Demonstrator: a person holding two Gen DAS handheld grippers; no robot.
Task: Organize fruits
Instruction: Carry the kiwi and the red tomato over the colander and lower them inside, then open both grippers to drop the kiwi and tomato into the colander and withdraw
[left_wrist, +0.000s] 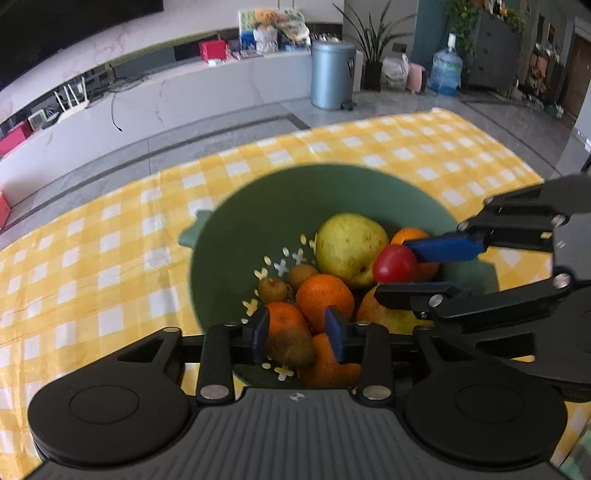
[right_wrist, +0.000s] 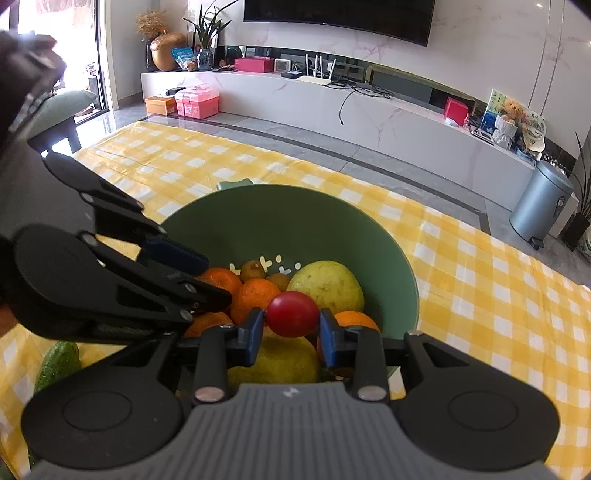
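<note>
Step in hand: I judge I am mid-placement, both tools hanging over the green colander (right_wrist: 384, 236) with fruit to be let go into the pile.

Right gripper (right_wrist: 291, 328): clamped on the small red fruit (right_wrist: 292, 314), one blue pad on each side. It hangs above the heap, not resting on anything as far as I can tell.

Left gripper (left_wrist: 297, 332): its pads sit at either side of a brown kiwi (left_wrist: 291, 345), low over the near rim. I take it as gripped, though contact on the right pad is hard to judge.

Colander contents: a yellow-green pear (right_wrist: 325, 286) at 1 o'clock from the red fruit, oranges (right_wrist: 255, 297) at 9 to 10 o'clock, two more brown kiwis (right_wrist: 253, 269) at 11 o'clock against the far wall.

Outside the colander: a green avocado (right_wrist: 59, 363) lies on the yellow checked cloth (right_wrist: 498, 295), at 8 o'clock from the colander in the right wrist view.

Next move, as I see it: lower the red fruit into a hollow between pear and oranges before parting the pads, since a round fruit dropped on the heap could roll. The avocado looks left to gather.
</note>
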